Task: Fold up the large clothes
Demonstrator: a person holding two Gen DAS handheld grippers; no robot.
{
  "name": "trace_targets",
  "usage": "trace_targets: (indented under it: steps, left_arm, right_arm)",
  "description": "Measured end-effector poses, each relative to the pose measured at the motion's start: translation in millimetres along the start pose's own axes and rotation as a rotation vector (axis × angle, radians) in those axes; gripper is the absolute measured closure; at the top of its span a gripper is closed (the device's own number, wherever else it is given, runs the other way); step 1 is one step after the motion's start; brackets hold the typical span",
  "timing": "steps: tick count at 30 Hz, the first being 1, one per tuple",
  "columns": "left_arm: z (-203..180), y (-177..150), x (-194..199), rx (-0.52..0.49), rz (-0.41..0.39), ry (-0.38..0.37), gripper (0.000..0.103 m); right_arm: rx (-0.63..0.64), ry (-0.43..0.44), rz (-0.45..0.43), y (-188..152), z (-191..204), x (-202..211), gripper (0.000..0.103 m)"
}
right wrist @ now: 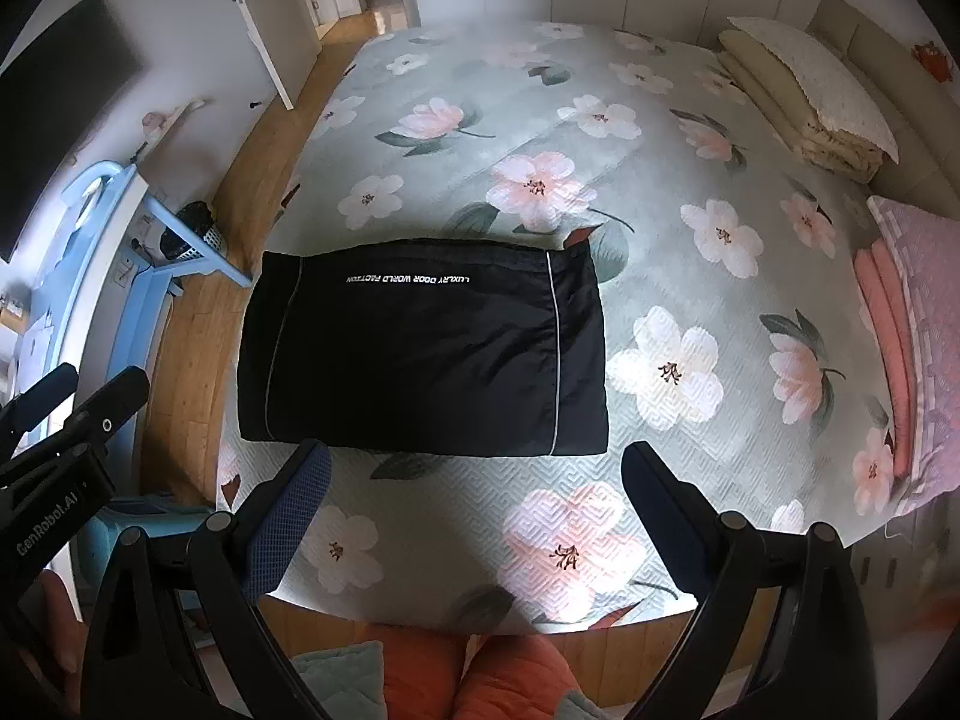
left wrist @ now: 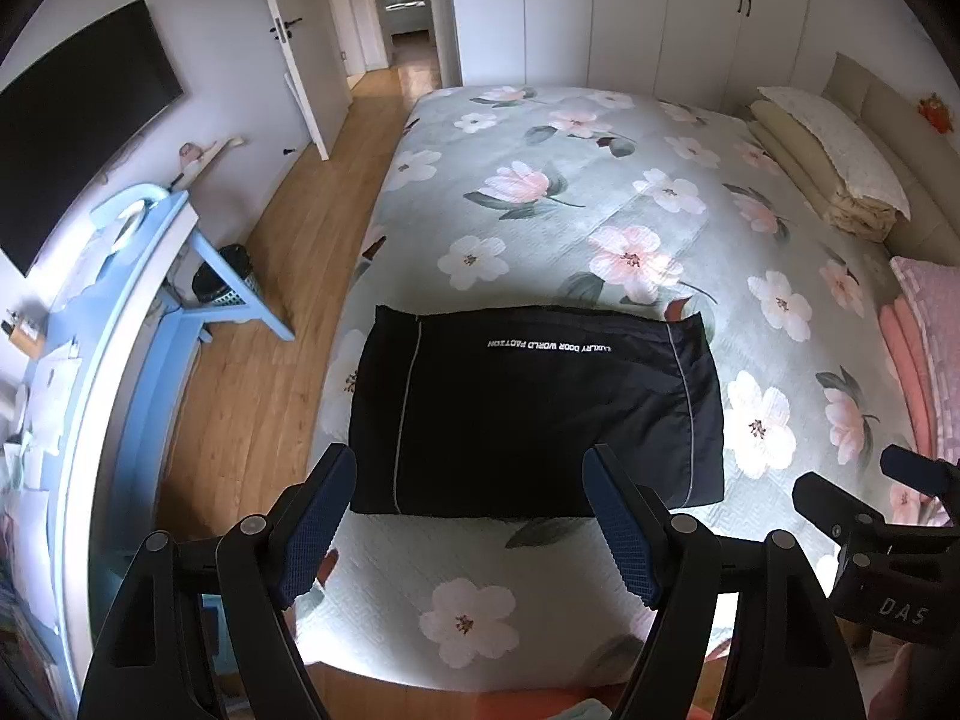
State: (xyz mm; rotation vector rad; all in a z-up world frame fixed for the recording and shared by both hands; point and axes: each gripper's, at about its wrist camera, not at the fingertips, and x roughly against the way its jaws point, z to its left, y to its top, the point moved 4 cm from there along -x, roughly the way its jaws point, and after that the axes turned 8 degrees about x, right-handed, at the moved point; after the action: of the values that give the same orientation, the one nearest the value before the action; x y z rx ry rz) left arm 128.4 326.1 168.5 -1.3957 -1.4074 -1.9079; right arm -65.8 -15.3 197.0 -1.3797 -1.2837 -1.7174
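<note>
Bedroom with big bed (left wrist: 600,210) wearing flowery cover, white closets behind, wood floor (left wrist: 288,276) at side. Black folded clothes (left wrist: 528,414) lying flat on bed near front edge, white letters showing upside down. Left claw (left wrist: 471,522) hanging above near edge of clothes, fingers spread wide, holding nothing. Right claw (right wrist: 474,516) hanging just in front of clothes over bed cover, fingers also spread wide, holding nothing. Pillows (left wrist: 834,162) sitting at far right. Blue desk (left wrist: 156,252) standing at left.
</note>
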Motion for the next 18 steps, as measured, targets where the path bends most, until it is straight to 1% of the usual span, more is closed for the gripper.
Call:
trace_targets:
  steps: [10,18]
  left_arm:
    - [-7,6,-9,-0.019,0.013,0.005,0.024]
    - [-7,6,-14,-0.015,0.018,0.016,0.024]
  right_arm:
    - [-0.013,0.006,0.018,4,-7,-8,0.005]
    - [-0.016,0.010,0.024,4,-8,-11,0.005]
